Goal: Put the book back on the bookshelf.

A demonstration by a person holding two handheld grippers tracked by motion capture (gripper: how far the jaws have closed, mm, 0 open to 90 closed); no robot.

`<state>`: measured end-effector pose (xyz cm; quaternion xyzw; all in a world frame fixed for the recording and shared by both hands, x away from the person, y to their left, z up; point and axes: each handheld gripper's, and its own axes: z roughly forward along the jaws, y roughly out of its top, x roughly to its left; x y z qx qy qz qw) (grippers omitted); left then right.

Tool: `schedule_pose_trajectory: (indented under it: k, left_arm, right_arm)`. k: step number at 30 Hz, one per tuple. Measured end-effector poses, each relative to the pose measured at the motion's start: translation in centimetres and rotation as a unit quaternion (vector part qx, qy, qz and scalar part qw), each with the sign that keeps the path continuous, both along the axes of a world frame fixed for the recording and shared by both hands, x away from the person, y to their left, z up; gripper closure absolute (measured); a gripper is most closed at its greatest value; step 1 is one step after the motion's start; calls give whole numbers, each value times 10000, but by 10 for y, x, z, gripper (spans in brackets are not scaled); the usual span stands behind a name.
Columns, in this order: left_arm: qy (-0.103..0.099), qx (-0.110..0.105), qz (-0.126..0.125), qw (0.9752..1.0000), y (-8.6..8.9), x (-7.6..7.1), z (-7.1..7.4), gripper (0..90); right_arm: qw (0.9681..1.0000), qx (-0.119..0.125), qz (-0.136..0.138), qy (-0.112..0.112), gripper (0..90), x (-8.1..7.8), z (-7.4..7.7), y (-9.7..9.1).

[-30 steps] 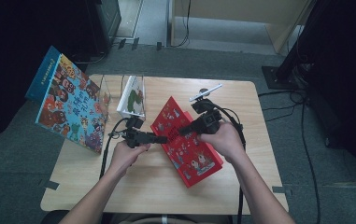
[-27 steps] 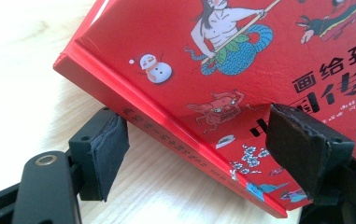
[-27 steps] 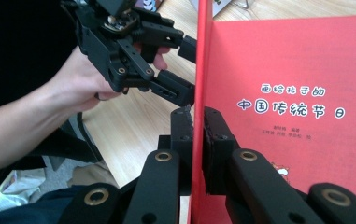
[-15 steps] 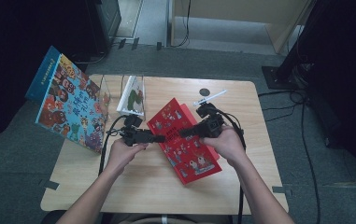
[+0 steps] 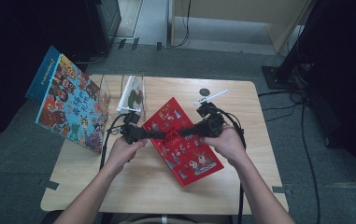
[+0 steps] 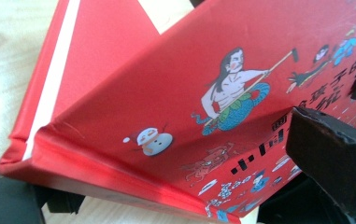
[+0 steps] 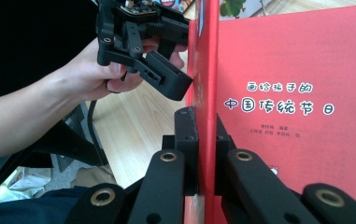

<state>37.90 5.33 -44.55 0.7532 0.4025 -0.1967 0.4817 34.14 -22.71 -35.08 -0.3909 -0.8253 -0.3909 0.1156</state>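
From the high view, a red book (image 5: 183, 140) lies near the middle of the wooden table (image 5: 133, 186), with the left gripper (image 5: 159, 135) at its spine side and the right gripper (image 5: 183, 132) on its front cover; a larger colourful book (image 5: 68, 106) leans at the table's left edge beside a clear stand (image 5: 131, 94), and a white pen (image 5: 210, 97) lies further back. The cover looks raised, so my guess is the book is being opened, and the risk is the cover slipping free and flopping shut, or the whole book dragging across the table if the spine side isn't held down. In the left gripper view, the red book (image 6: 203, 107) fills the frame with its cover lifted off the pages; one black jaw sits above the cover and another shows below the corner, so the left gripper appears to straddle that edge, but whether it actually pinches I cannot tell. In the right gripper view, the right gripper (image 7: 202, 140) has its jaws closed tight on the cover edge of the red book (image 7: 297, 93), pads pressed either side, while the left gripper (image 7: 178, 86) touches the spine just beyond
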Motion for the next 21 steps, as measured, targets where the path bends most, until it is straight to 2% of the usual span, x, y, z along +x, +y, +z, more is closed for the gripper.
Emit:
schedule_pose_trajectory:
  k: [4,7,10,11,13,17,19,21]
  left_arm:
    - [-385,180,19,9991,6,-3,9,158]
    - [-618,182,119,9979,12,-6,17,237]
    - [-660,42,165,9977,20,-5,24,345]
    - [-666,5,148,9977,23,-5,26,393]
    - [-761,28,93,9971,25,-4,32,443]
    - [-951,25,-138,9954,25,-5,42,517]
    - [-1115,111,-279,9933,18,-8,48,548]
    - [-1123,167,-388,9928,16,-8,52,577]
  right_arm:
    - [9997,-187,165,-35,884,-1,-4,2]
    - [9992,-228,279,-170,882,-1,-6,2]
    - [9990,-142,356,-251,857,3,-8,-3]
    - [9983,-215,358,-400,830,3,-9,-3]
    - [9976,-228,384,-530,813,5,-12,-4]
    - [9969,-132,522,-569,797,7,-17,-5]
    - [9962,-98,531,-679,735,8,-18,0]
    - [9963,-33,479,-716,673,10,-18,1]
